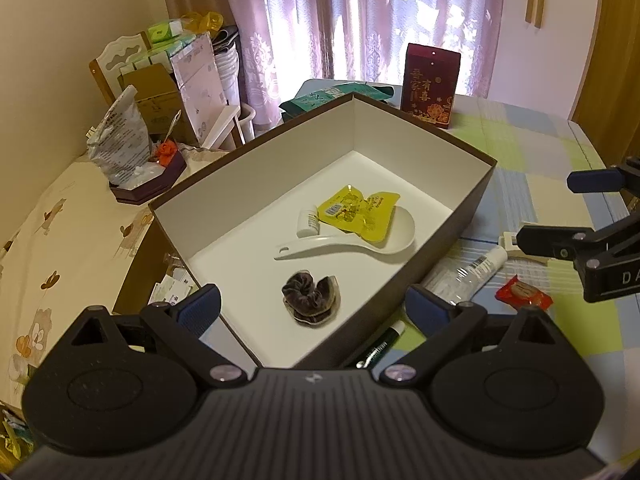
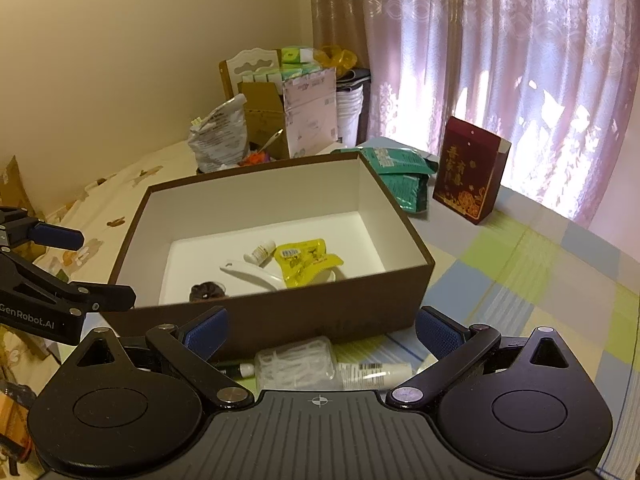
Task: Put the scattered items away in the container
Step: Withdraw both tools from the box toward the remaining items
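A brown box [image 1: 478,192] with a white inside stands on the checked cloth; it also shows in the right wrist view [image 2: 280,320]. Inside lie a dark scrunchie [image 1: 312,300], a white spoon [image 1: 352,242], a yellow sachet [image 1: 356,212] and a small white tube [image 1: 307,222]. Beside the box lie a clear packet [image 2: 296,362], a white tube [image 2: 376,372], a dark pen [image 1: 380,346] and a red candy [image 1: 524,294]. My left gripper [image 1: 314,308] is open over the box's near corner, above the scrunchie. My right gripper [image 2: 322,332] is open above the clear packet.
A dark red gift box [image 1: 430,82] and green packets [image 1: 332,96] stand behind the box. A bed with cluttered boxes and bags [image 1: 132,136] lies to the left. Curtains hang behind. The right gripper shows at the left wrist view's right edge [image 1: 560,210].
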{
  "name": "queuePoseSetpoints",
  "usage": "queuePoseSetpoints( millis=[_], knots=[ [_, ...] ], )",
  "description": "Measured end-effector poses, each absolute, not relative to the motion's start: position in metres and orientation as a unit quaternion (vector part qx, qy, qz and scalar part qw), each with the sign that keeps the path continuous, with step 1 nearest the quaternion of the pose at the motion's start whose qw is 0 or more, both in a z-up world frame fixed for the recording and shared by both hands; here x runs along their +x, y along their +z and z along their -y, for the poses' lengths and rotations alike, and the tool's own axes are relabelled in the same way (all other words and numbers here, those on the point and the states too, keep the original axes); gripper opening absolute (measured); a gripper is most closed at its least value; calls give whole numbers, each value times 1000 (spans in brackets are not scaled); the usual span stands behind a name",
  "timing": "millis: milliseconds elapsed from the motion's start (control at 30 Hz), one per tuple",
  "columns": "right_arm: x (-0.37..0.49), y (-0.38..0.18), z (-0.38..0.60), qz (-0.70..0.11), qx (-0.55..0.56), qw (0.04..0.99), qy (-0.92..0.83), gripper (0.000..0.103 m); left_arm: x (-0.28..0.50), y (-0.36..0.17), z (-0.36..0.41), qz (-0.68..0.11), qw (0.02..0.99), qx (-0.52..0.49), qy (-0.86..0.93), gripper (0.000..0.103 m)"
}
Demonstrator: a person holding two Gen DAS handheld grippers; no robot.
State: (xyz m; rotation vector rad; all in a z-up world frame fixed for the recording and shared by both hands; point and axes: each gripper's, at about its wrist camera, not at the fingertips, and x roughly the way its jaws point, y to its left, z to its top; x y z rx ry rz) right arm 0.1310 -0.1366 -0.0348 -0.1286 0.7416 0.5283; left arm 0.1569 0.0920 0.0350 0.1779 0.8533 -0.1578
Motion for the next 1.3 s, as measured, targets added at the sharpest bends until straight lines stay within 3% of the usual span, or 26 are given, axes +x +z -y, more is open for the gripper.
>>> queuePoseSetpoints(
  millis=[1300],
  knots=[
    [72,-116,241,-477,-26,862,172,103,101,-44,-37,-500,855,53,-126,97]
  ],
)
